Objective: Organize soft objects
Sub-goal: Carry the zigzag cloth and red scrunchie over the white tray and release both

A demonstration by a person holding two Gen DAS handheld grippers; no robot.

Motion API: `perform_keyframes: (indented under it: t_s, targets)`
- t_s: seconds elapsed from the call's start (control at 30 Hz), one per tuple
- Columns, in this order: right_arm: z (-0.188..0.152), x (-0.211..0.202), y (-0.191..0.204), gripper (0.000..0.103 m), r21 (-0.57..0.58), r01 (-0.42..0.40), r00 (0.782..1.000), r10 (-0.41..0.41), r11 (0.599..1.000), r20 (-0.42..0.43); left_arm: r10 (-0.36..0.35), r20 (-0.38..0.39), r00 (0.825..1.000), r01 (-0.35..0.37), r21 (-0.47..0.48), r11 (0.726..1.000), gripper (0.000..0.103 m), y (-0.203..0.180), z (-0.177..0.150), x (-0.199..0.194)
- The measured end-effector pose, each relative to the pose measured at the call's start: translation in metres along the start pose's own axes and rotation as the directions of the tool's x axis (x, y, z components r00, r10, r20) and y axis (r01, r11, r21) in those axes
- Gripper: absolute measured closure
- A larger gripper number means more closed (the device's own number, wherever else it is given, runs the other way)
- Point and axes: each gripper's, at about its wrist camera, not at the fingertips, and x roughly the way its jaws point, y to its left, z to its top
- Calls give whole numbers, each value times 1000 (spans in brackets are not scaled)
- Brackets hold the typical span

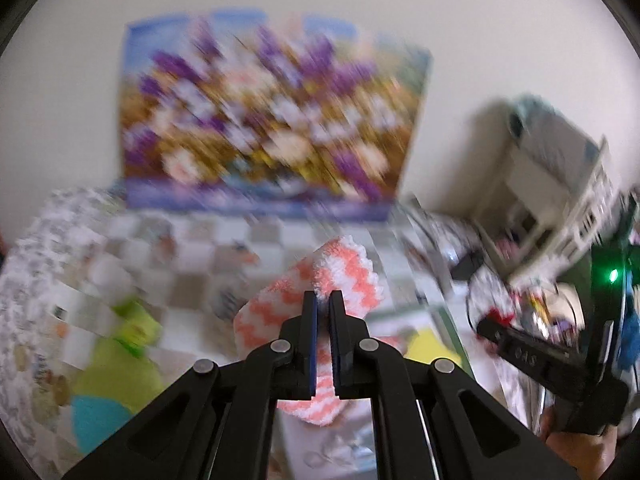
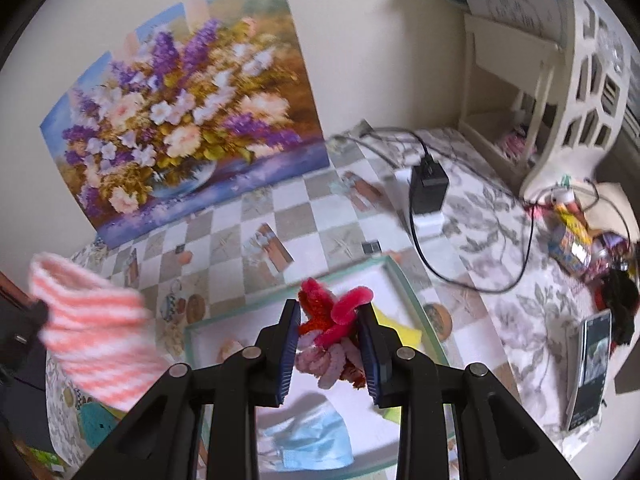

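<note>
Both hands were loaded, so the sorting was under way rather than finished. The left tool had its jaws nearly together, clamped on a fold of the pink-and-white striped sock, which hung clear of the table; in the right wrist view the same sock showed at the left edge, held up beside the tray. The right tool was clamped on a bundle of fuzzy red and pink chenille stems, held over the tray's far right corner and not yet released.

Inside the tray lay a blue face mask near its near edge and a yellow cloth against its right wall, which I judged to be already sorted. Still outside, near the table's left edge, sat a lime-green soft thing and a teal one, though the blur there made their kind uncertain. Those, plus the two held items, seemed to remain.
</note>
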Motion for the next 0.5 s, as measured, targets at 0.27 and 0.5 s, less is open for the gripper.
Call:
perform_keyframes:
  t_s: [0.27,0.5]
  targets:
    - [-32,34,-13,72,59,9,993,-2,998,-117,-76,-168,983,77,-1,997,98,-26,-43,67]
    - [-61,75,-13,72,57,6,971,7,998,-237,-32,-284,958,30,-13,999,98,-19,-77,117]
